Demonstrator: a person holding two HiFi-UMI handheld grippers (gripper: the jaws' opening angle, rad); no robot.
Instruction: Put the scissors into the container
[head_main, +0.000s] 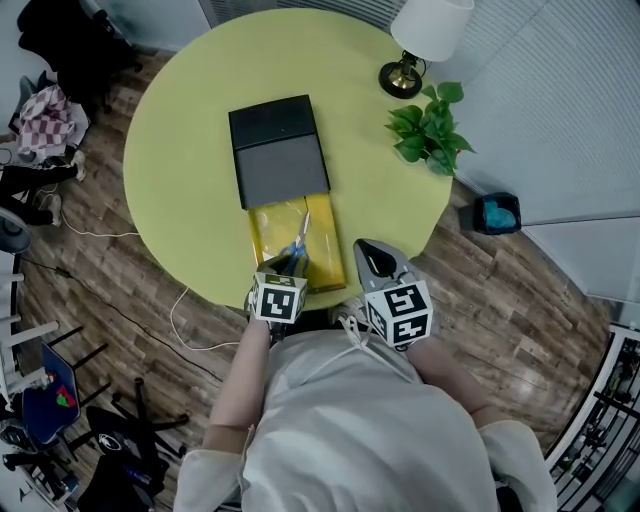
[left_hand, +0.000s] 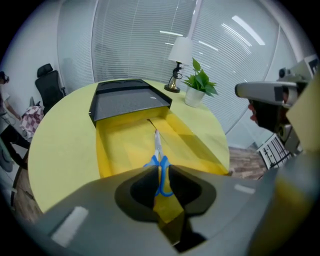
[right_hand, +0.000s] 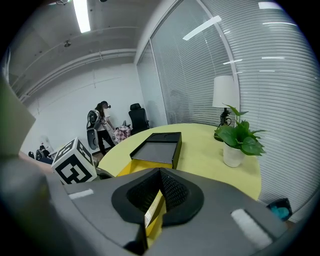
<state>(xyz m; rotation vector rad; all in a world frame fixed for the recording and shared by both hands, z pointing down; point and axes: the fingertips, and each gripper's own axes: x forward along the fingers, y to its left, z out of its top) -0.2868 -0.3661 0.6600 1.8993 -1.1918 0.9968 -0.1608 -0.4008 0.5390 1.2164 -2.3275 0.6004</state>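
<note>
**A:** Left gripper view: what has the left claw (left_hand: 161, 172) got?

**B:** It's pinched tight on the scissors (left_hand: 157, 150) by their blue handles, blades over the yellow container (left_hand: 120, 145). The right claw (right_hand: 158, 192) is closed and empty, just beside it.

**A:** Which step?

**B:** Placing, I'd say. Next, lower them and part the jaws.
</note>
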